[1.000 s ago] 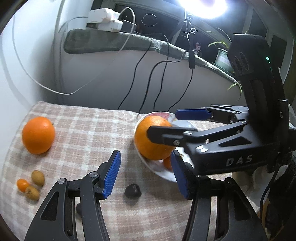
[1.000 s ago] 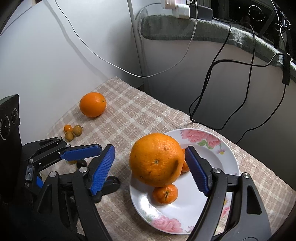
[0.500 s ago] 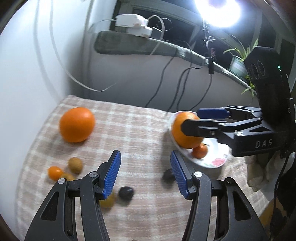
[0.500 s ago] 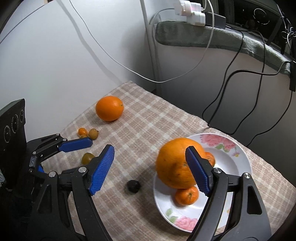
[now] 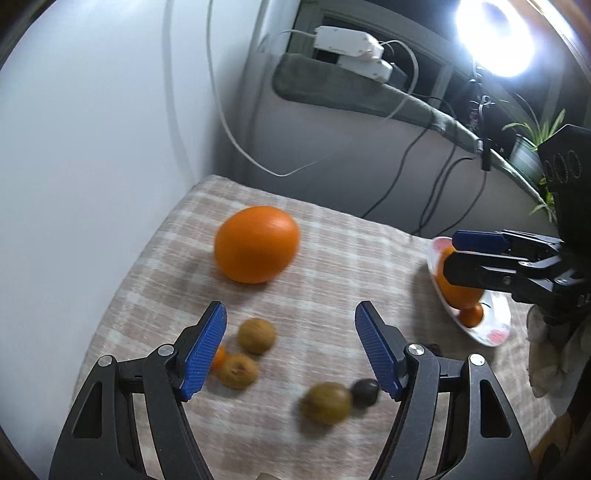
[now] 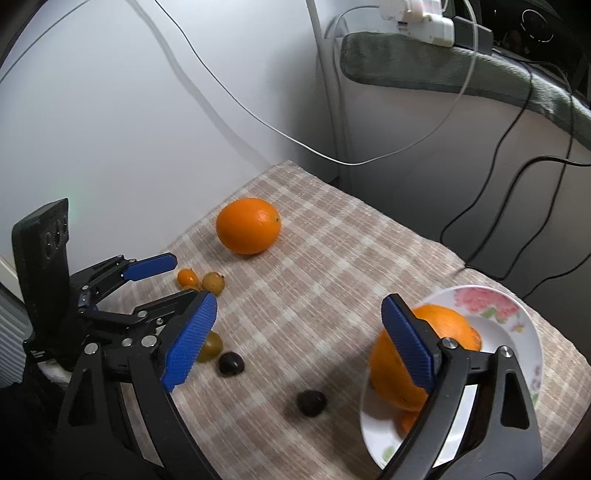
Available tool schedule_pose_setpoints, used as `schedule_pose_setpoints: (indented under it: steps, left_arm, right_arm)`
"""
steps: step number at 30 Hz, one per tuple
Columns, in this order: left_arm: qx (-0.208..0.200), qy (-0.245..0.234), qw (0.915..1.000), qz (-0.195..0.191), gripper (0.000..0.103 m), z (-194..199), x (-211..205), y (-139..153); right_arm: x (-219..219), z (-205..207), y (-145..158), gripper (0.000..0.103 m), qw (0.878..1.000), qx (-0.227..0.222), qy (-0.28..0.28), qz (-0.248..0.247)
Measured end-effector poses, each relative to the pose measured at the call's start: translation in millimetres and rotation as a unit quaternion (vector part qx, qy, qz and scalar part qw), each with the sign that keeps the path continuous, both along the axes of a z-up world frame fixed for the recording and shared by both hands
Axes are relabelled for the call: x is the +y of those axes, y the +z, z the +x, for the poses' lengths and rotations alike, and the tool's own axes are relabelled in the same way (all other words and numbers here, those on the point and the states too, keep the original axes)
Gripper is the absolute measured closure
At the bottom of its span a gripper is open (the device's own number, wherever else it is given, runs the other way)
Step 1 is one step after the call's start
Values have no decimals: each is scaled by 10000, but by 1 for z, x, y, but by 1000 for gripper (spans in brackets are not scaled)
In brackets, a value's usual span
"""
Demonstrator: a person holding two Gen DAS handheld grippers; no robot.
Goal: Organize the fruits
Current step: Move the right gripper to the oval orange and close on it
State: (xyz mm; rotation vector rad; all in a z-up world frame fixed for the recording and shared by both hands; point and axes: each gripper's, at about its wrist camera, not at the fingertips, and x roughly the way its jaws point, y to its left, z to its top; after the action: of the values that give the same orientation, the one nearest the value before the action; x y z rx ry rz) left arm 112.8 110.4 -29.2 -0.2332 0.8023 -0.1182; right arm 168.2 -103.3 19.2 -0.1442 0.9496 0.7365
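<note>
A big orange (image 5: 256,243) lies loose on the checked cloth, also in the right wrist view (image 6: 247,225). Small brownish fruits (image 5: 256,335) and a small orange one (image 6: 186,277) lie near it, with dark fruits (image 5: 365,392) (image 6: 312,402) on the cloth. A flowered plate (image 6: 524,325) holds another big orange (image 6: 454,325) and a small one (image 5: 471,316). My left gripper (image 5: 291,350) is open and empty over the small fruits. My right gripper (image 6: 299,343) is open and empty, its right finger in front of the plate's orange.
The cloth-covered table (image 6: 332,251) meets a white wall on the left. Cables (image 6: 480,221) hang down the back panel below a grey ledge with power adapters (image 5: 351,48). A bright lamp (image 5: 495,33) and a plant (image 5: 532,147) are at the back right.
My left gripper has swung left, away from the plate and toward the loose orange and small fruits. My right gripper has drawn back from the plate's orange, which now sits behind its right finger.
</note>
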Motion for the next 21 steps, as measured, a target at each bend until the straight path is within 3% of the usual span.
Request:
schedule_pose_setpoints:
  steps: [12, 21]
  left_arm:
    - [20, -11, 10000, -21, 31, 30, 17, -7]
    - [81, 21, 9997, -250, 31, 47, 25, -13]
  right_arm:
    - [51, 27, -9, 10, 9996, 243, -6, 155]
    - [79, 49, -19, 10, 9986, 455, -34, 283]
